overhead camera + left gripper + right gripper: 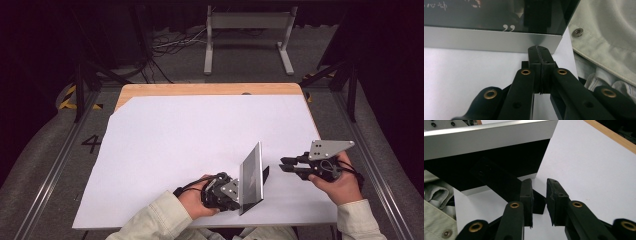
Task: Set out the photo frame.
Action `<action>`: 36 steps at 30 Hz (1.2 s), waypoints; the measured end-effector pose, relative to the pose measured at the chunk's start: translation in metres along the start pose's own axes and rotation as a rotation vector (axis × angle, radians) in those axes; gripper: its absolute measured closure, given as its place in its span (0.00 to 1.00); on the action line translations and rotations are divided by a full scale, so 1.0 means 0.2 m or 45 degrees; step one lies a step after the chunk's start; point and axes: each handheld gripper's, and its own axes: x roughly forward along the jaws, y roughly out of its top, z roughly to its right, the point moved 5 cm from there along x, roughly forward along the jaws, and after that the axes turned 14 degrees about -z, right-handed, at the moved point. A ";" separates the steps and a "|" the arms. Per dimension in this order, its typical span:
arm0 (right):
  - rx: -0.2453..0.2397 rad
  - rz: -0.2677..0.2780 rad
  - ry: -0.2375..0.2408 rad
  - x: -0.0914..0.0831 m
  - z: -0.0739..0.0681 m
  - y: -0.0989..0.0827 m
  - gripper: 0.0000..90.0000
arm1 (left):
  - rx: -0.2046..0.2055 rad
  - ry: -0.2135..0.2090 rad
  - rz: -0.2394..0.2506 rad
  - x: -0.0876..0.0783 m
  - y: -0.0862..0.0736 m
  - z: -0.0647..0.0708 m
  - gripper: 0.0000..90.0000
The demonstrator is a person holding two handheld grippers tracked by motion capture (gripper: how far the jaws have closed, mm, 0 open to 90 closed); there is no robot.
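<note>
I see a white sheet over the wooden table — behind it, a grey metal stand and cables.

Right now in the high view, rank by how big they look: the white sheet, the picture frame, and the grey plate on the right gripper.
1. white sheet, covering most of the table.
2. picture frame, propped upright on its stand.
3. grey plate, clearly smallest, though it sits slightly higher toward the camera.

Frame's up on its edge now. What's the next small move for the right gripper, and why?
Probably ease the right gripper forward and close on the black back stand of the silver-edged picture frame: its jaws are open with the stand's tip just ahead, while the shut left gripper props the frame.
</note>
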 end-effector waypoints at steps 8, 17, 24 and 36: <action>0.010 0.006 -0.017 -0.04 -0.01 -0.02 0.84 | 0.026 -0.012 0.009 0.03 0.06 0.01 1.00; 0.039 0.012 -0.020 -0.07 -0.01 -0.04 0.83 | 0.049 -0.014 0.036 0.06 0.14 0.00 1.00; 0.064 0.004 -0.025 -0.08 -0.01 -0.05 0.82 | 0.026 -0.010 0.069 0.09 0.19 0.00 1.00; 0.138 0.018 -0.001 -0.09 0.00 -0.05 0.81 | -0.005 -0.033 0.116 0.06 0.17 -0.02 1.00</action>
